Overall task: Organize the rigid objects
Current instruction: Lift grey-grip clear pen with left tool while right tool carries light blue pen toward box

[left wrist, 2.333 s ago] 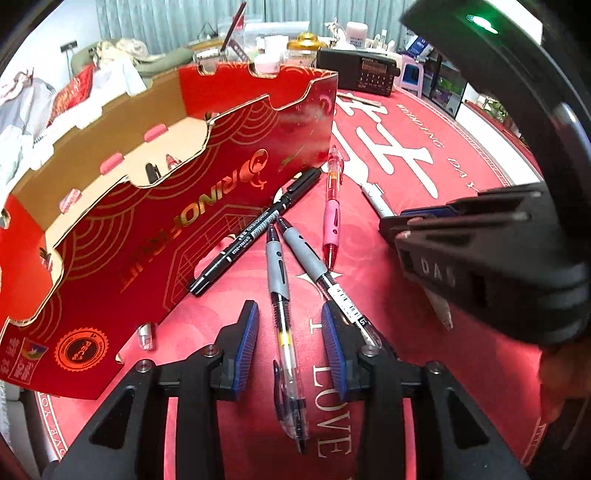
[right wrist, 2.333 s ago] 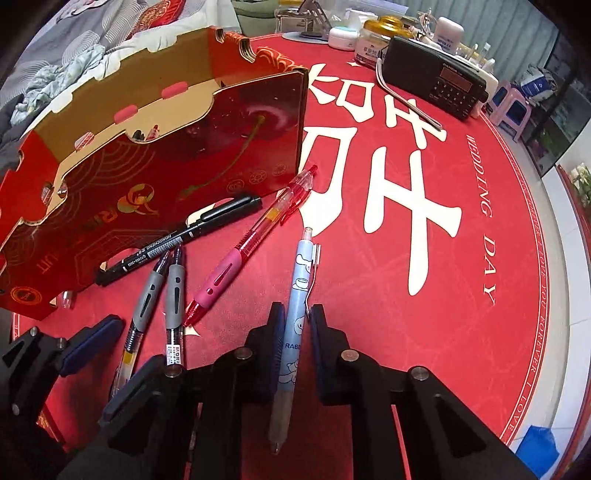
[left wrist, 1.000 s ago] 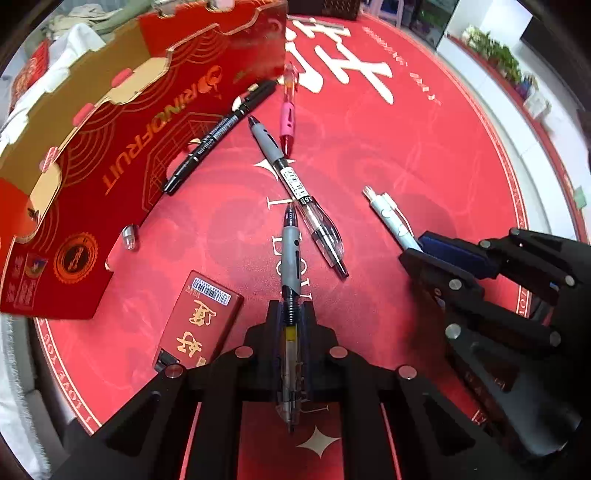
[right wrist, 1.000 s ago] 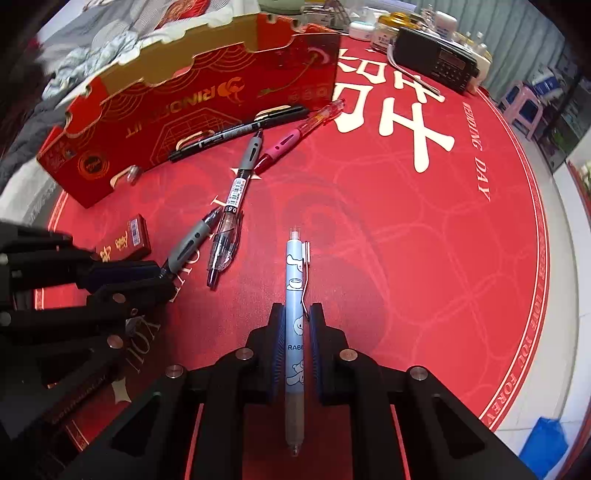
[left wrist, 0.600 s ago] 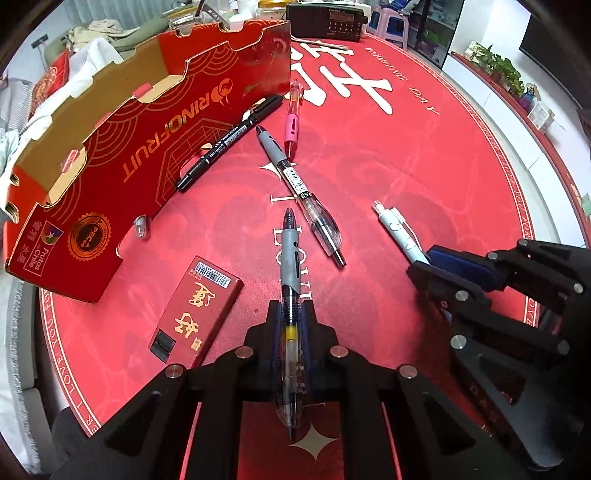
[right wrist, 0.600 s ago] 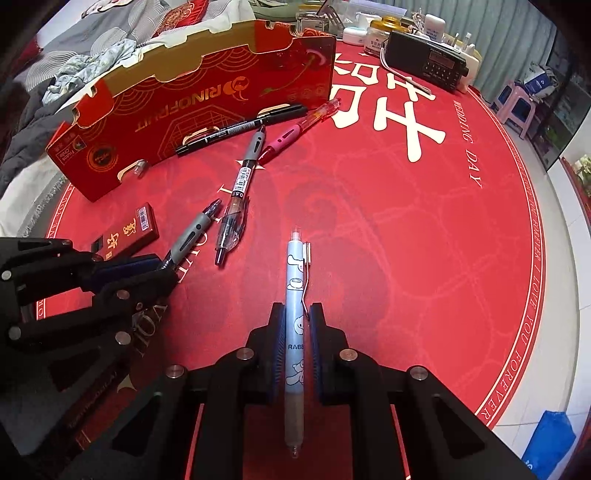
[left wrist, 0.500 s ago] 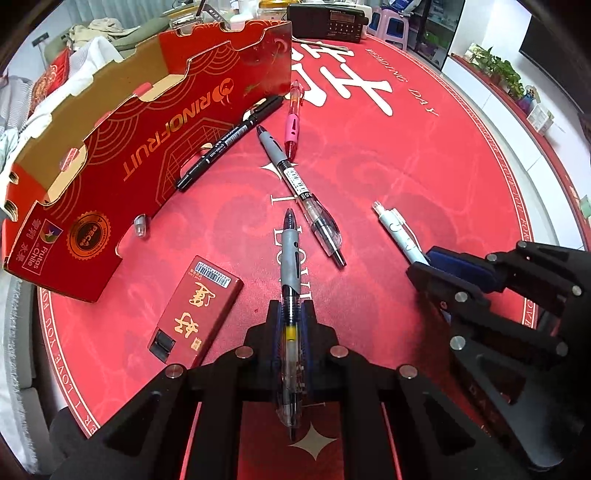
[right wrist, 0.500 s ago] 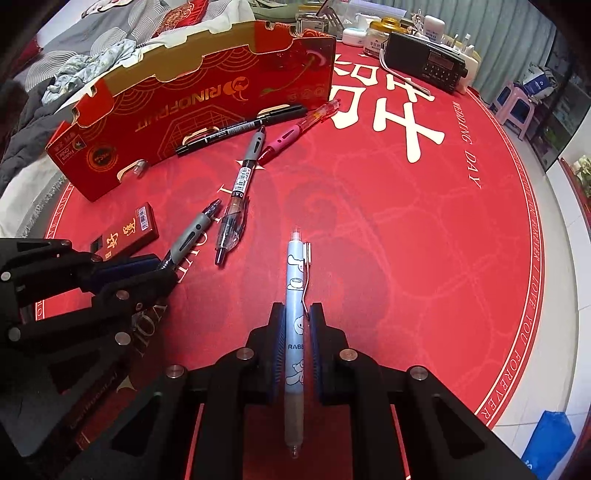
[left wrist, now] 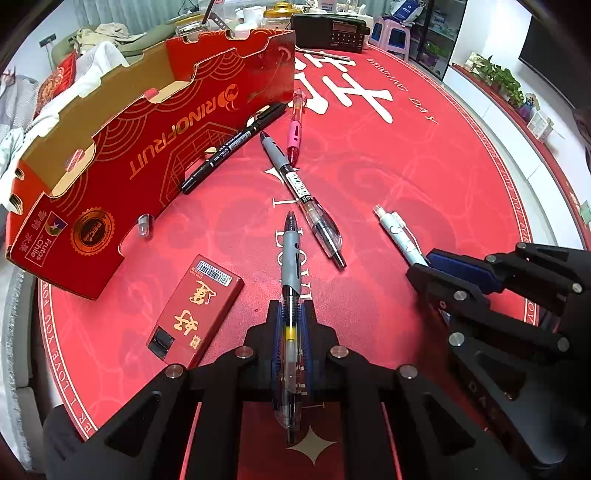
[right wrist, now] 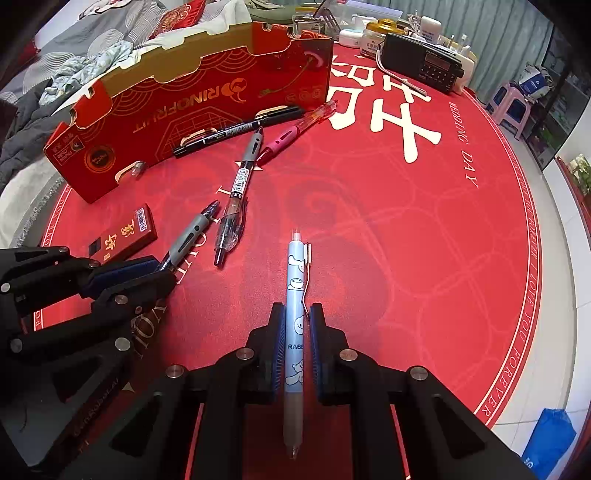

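Observation:
My left gripper point(left wrist: 291, 314) is shut on a grey-grip gel pen point(left wrist: 290, 254), held above the red tablecloth. In the right wrist view my right gripper point(right wrist: 297, 314) is shut on a light blue cartoon pen point(right wrist: 295, 280). Each gripper shows in the other's view: the right gripper point(left wrist: 436, 266) at the right edge, the left gripper point(right wrist: 147, 269) at the left. On the cloth lie a second grey gel pen point(left wrist: 295, 181), a pink pen point(left wrist: 295, 131) and a black marker point(left wrist: 232, 142). The open red cardboard box point(left wrist: 166, 122) stands beyond them.
A small red packet point(left wrist: 195, 306) lies on the cloth near the box's front corner, and a small clear cap point(left wrist: 143, 223) rests by the box. A black radio point(left wrist: 328, 31), jars and clutter stand at the far edge. Piled cloth lies left of the box.
Both grippers have lifted the pens from the cloth and pulled back. Over the last second the view tilted up slightly; the grips have not changed.

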